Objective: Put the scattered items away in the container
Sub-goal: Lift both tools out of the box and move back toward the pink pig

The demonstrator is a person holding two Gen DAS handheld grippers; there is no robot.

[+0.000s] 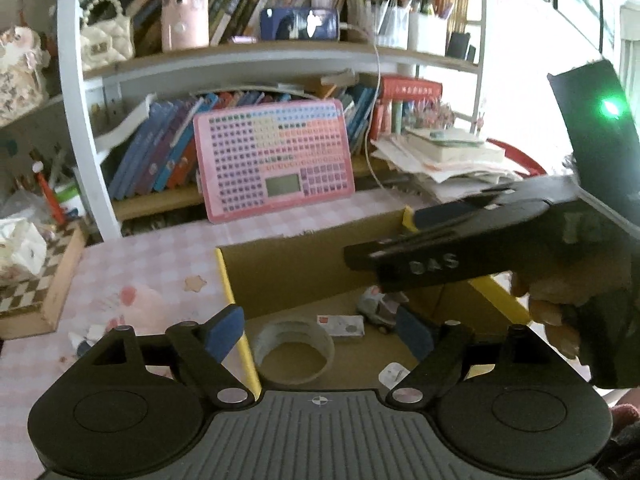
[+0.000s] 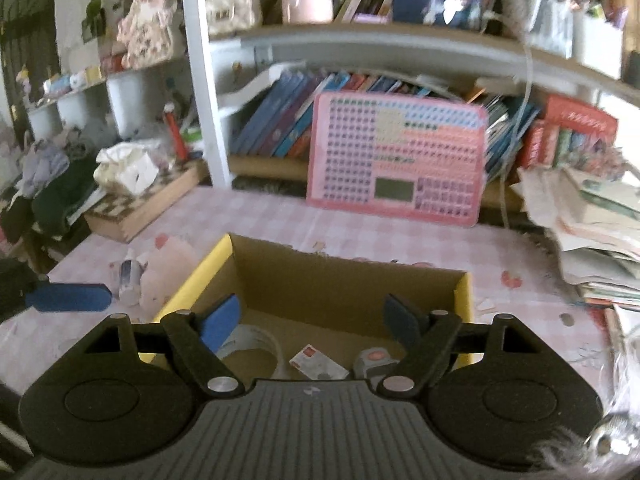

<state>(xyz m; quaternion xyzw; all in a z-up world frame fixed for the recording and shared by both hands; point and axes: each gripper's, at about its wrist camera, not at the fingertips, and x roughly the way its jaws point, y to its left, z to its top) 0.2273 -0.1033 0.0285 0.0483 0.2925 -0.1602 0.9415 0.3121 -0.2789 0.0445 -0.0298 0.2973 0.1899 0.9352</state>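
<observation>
An open cardboard box with yellow edges (image 1: 288, 276) (image 2: 344, 280) stands on the pink checked table. Inside lie a tape roll (image 1: 295, 350) (image 2: 256, 344), a small card packet (image 1: 341, 325) (image 2: 318, 362) and a small toy car (image 1: 378, 307) (image 2: 374, 360). My left gripper (image 1: 320, 336) is open and empty over the box's near left corner. My right gripper (image 2: 312, 326) is open and empty above the box; its body (image 1: 460, 256) crosses the left wrist view. A small tube-like item (image 2: 130, 276) (image 1: 82, 344) lies on the table left of the box.
A pink keyboard-like toy (image 1: 276, 160) (image 2: 400, 160) leans against the bookshelf behind the box. A checkered wooden box (image 1: 40, 296) (image 2: 140, 208) sits at the left. A stack of papers and books (image 1: 452, 160) (image 2: 592, 232) lies at the right.
</observation>
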